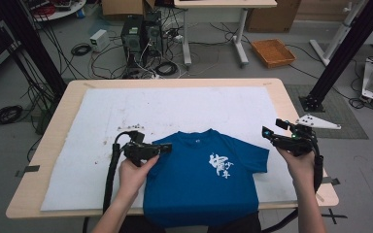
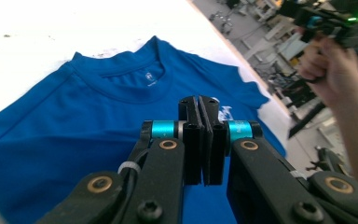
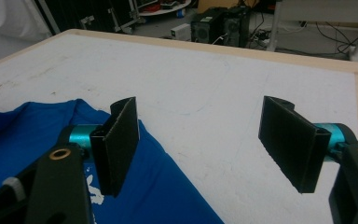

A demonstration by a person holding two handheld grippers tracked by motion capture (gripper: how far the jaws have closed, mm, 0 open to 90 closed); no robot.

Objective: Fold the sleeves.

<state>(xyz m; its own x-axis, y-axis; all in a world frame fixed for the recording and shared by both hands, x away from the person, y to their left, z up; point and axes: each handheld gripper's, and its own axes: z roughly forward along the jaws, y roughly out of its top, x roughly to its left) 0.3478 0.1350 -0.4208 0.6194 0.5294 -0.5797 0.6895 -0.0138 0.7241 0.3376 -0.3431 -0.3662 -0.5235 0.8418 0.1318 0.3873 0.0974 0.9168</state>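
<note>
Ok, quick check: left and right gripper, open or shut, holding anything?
Left gripper: shut, jaws pressed together above the blue T-shirt, nothing visibly between them.
Right gripper: open, holding nothing.

T-shirt: blue knit cloth, matt, soft folds, white print | table: pale wood edge, smooth | table cover: white sheet, matt, faintly stained | left claw: matt black plastic, glossy teal metal sleeves, brass-look rivets | right claw: matt black pads, slightly rough
</note>
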